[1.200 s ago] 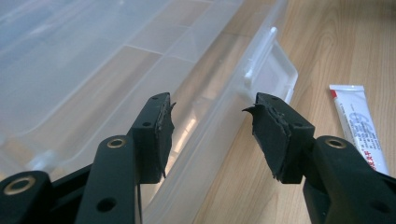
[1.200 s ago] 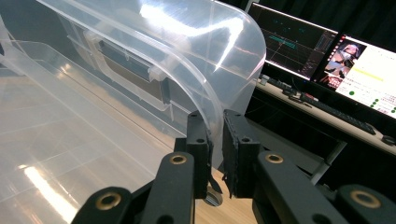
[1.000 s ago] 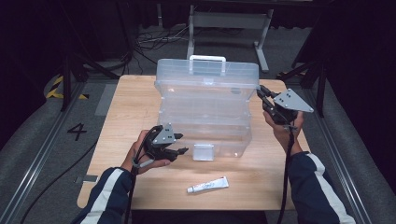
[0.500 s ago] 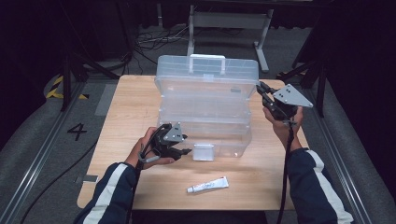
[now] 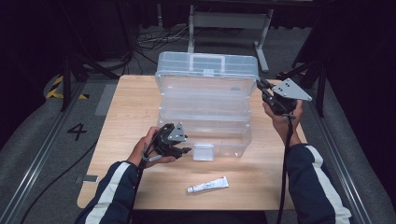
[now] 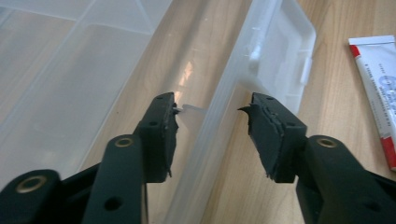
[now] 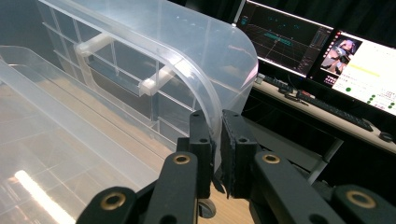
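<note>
free: table front (image 5: 261, 191) | obstacles: open box (image 5: 205, 121) mid-table, tube (image 5: 208, 185) near front edge

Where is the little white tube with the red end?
In the high view the small white tube with a red end lies flat on the wooden table, near its front edge, just in front of the clear plastic box.

A white "4" (image 5: 77, 131) stands on the grey floor left of the table — the tube's (image 5: 208, 185) print is too small to read.

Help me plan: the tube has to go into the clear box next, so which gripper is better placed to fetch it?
Left. The left gripper sits near the tube, unclamped; the right gripper is pinching the lid.
</note>
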The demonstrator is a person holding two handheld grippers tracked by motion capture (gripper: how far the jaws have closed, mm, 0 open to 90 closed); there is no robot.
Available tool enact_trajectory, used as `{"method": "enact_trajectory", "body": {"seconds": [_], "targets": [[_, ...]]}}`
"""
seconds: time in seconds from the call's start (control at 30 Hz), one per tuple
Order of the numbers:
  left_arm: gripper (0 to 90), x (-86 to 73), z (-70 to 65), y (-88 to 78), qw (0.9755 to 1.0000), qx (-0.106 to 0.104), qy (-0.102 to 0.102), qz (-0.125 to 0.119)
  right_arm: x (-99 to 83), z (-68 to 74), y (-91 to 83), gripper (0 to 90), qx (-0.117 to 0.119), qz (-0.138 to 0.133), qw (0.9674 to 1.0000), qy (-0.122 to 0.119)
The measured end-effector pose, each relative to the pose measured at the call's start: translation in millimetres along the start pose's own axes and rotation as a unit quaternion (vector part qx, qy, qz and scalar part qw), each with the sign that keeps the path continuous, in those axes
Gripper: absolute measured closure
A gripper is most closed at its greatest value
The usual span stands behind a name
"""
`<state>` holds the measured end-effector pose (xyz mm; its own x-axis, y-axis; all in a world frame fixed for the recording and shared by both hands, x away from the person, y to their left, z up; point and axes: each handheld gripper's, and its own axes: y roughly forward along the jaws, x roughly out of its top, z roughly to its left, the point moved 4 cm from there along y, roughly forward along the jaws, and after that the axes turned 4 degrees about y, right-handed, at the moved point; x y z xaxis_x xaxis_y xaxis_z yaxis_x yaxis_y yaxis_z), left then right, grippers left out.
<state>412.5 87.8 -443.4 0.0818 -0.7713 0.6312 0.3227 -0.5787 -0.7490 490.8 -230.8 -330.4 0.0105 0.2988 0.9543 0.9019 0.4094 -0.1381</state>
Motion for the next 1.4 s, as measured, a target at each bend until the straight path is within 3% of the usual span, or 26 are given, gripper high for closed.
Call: {"method": "enact_trajectory", "body": {"seconds": [0.2, 0.7, 0.77, 1.23, 1.4], "targets": [[62.7, -2.4, 2.0, -0.7, 0.9999, 0.013, 0.004, 0.010, 3.4, -3.9, 5.6, 84.2, 0.002, 0.006, 0.9999, 0.009], [70.2, -8.6, 6.0, -3.1, 0.9997, -0.006, 0.007, 0.021, 10.1, -14.0, 19.9, 84.3, 0.013, 0.025, 0.9992, 0.027], [73.3, -9.8, 6.5, -3.4, 0.9998, -0.013, 0.007, 0.015, 10.4, -15.5, 21.7, 84.5, 0.013, 0.027, 0.9991, 0.031], [75.8, -9.6, 6.6, -4.9, 0.9998, -0.010, 0.016, 0.008, 13.5, -19.8, 28.7, 84.6, 0.015, 0.043, 0.9983, 0.036], [76.6, -11.2, 8.6, -5.0, 0.9997, -0.023, 0.011, 0.000, 15.1, -21.1, 31.1, 84.7, 0.012, 0.049, 0.9980, 0.039]]}}
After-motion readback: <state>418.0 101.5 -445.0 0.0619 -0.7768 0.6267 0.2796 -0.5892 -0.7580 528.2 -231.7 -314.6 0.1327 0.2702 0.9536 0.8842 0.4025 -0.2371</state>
